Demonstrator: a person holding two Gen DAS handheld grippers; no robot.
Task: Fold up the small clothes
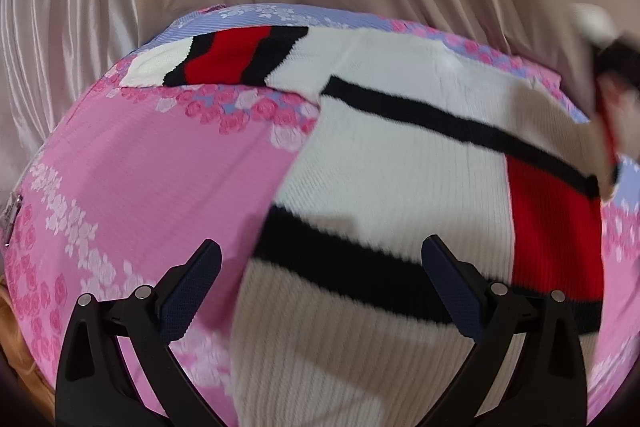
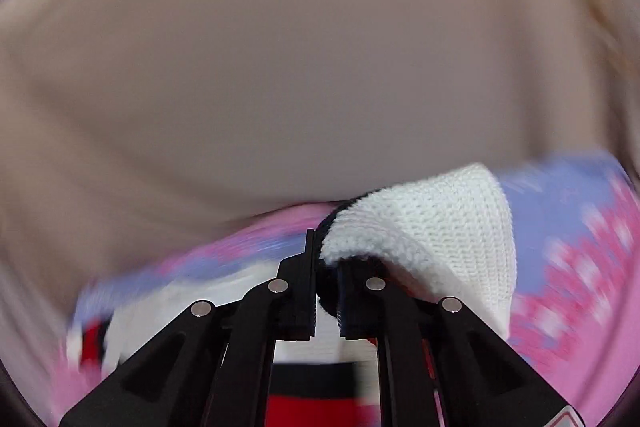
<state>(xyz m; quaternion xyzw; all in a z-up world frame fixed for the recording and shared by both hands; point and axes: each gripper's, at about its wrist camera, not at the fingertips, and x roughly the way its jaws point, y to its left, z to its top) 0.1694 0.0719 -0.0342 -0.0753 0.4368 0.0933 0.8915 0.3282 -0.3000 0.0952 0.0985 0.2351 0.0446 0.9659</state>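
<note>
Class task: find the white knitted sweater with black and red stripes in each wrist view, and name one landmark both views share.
Left wrist: the sweater lies spread across centre and right, beyond the open left tongs.
Right wrist: a white fold of it sits centre-right, clamped in the right tongs.
Shared landmark: the pink floral sheet under it.

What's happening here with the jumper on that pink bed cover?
A person is folding a small white knit sweater with black and red stripes, using a handheld gripper in each hand. It lies spread on a pink flowered cover. The right gripper has its fingers closed on a white knit end of the sweater and holds it lifted. The left gripper hovers open over the body of the sweater, holding nothing.
</note>
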